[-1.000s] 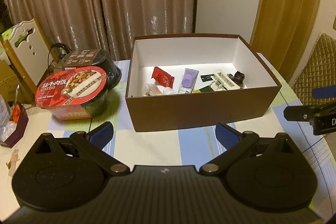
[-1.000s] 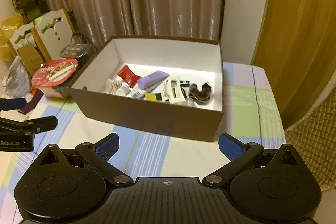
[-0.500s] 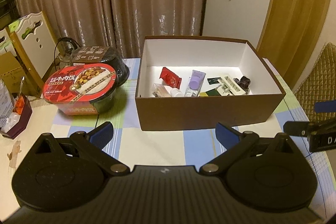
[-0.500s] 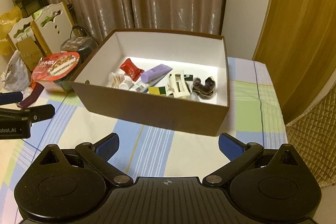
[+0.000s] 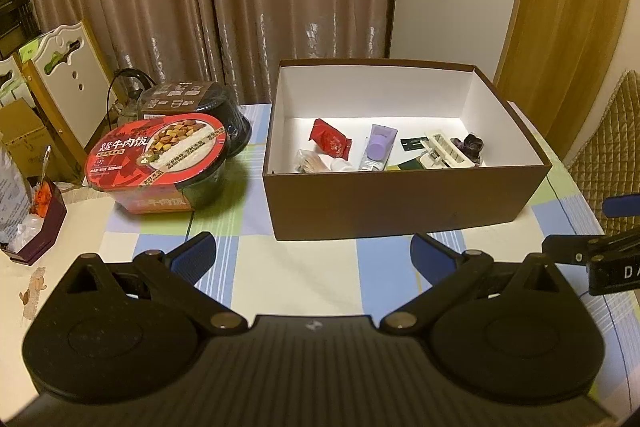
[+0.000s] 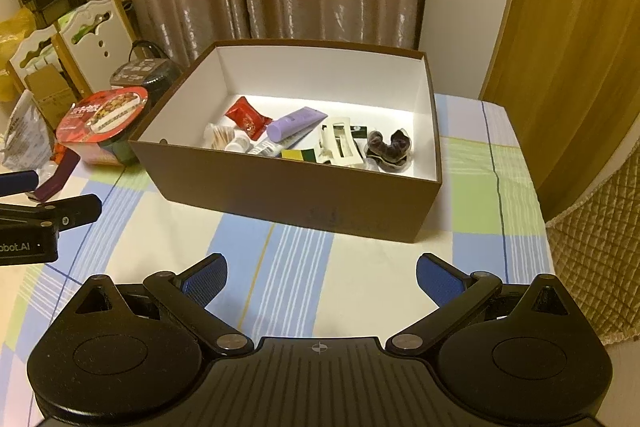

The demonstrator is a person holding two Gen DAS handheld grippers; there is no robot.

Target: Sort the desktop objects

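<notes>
A brown box [image 5: 400, 203] [image 6: 288, 195] with a white inside stands on the checked tablecloth. In it lie a red packet [image 5: 330, 141] [image 6: 246, 117], a purple tube [image 5: 380, 147] [image 6: 294, 123], a white hair clip [image 5: 450, 153] [image 6: 340, 143], a dark scrunchie [image 5: 472, 143] [image 6: 390, 147] and several small items. My left gripper [image 5: 314, 255] hovers open in front of the box, nothing between its blue pads. My right gripper [image 6: 320, 277] is also open and empty, a little short of the box's near wall.
Left of the box stand a red-lidded instant rice bowl [image 5: 160, 159] [image 6: 104, 119] and a dark bowl [image 5: 188, 103] behind it. A purple holder [image 5: 38, 219] sits at the table's left edge. A quilted chair [image 6: 592, 243] is at the right. Curtains hang behind.
Both grippers have drawn back and risen a little, so the box looks slightly further off. Nothing on the table has moved, and both grippers have stayed open.
</notes>
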